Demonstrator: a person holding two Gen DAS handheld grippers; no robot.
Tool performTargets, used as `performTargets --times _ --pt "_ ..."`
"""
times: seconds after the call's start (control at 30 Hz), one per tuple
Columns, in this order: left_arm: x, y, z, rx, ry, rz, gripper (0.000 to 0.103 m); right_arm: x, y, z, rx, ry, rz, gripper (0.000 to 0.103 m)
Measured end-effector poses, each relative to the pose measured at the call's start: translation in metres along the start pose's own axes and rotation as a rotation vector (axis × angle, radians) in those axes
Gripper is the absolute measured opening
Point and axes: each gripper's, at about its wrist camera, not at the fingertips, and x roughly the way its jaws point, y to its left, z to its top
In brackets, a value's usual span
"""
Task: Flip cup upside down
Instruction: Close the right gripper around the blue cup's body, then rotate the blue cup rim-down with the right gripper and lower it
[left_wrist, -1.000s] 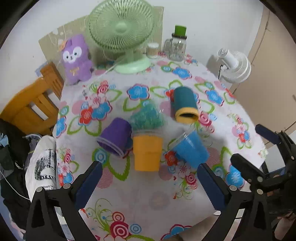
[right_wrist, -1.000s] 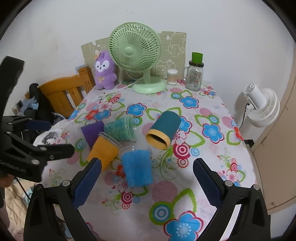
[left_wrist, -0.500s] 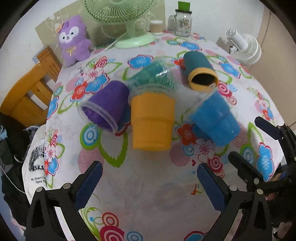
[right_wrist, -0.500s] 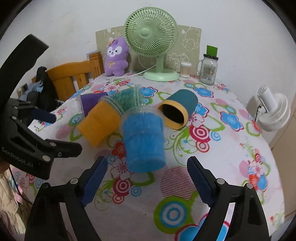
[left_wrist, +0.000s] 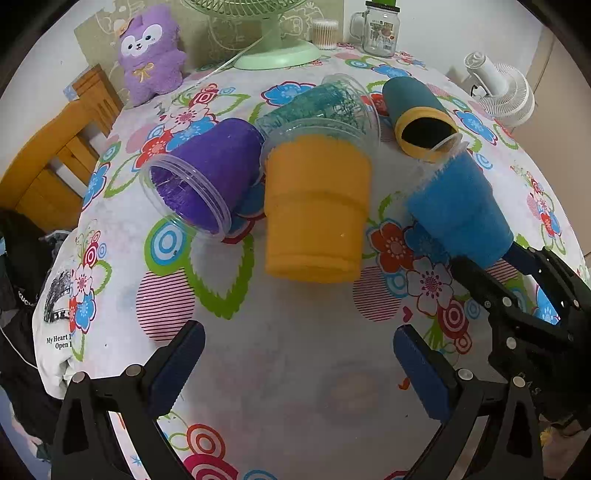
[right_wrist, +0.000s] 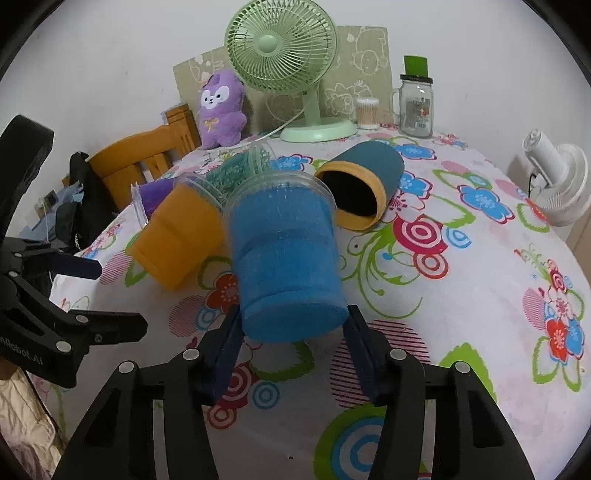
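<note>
Several cups lie on their sides on the flowered tablecloth (left_wrist: 295, 369): a blue cup (right_wrist: 288, 258), an orange cup (left_wrist: 317, 210), a purple cup (left_wrist: 207, 181), a green cup (left_wrist: 325, 107) and a dark teal cup with a yellow rim (left_wrist: 421, 118). My right gripper (right_wrist: 291, 325) has its fingers on both sides of the blue cup's base and is shut on it. My left gripper (left_wrist: 295, 354) is open and empty, a short way in front of the orange cup. The right gripper also shows in the left wrist view (left_wrist: 491, 269) at the blue cup (left_wrist: 458, 210).
A green desk fan (right_wrist: 284, 55), a purple plush toy (right_wrist: 221, 107), a glass jar (right_wrist: 415, 107) and a cotton swab tub (right_wrist: 367, 112) stand at the table's far edge. A wooden chair (right_wrist: 140, 162) is at the left, a white fan (right_wrist: 557, 184) off the right edge.
Both grippers moved forward toward the cups. The right gripper closed around the base of the blue cup. The left gripper stayed open.
</note>
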Motion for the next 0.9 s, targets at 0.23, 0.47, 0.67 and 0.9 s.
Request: performTargets --times 0.23,0.47,0.67,0.9 --pt "-0.020 -0.001 0.003 -0.032 0.021 -0.034 0.103 -0.031 -0.003 0.025 0.046 0.016 0.023 0.057" --pt "-0.066 -0.003 0.019 -0.064 0.012 -0.083 0.103 -0.070 -0.001 0.072 0.053 0.130 0.018 0.057" --pt "-0.096 -0.008 0.030 -0.086 0.015 -0.112 0.103 -0.081 0.004 0.096 0.029 0.274 0.001 0.057" --pt "-0.093 -0.016 0.030 -0.095 -0.010 -0.077 0.103 -0.067 0.005 0.103 -0.003 0.413 -0.015 0.057"
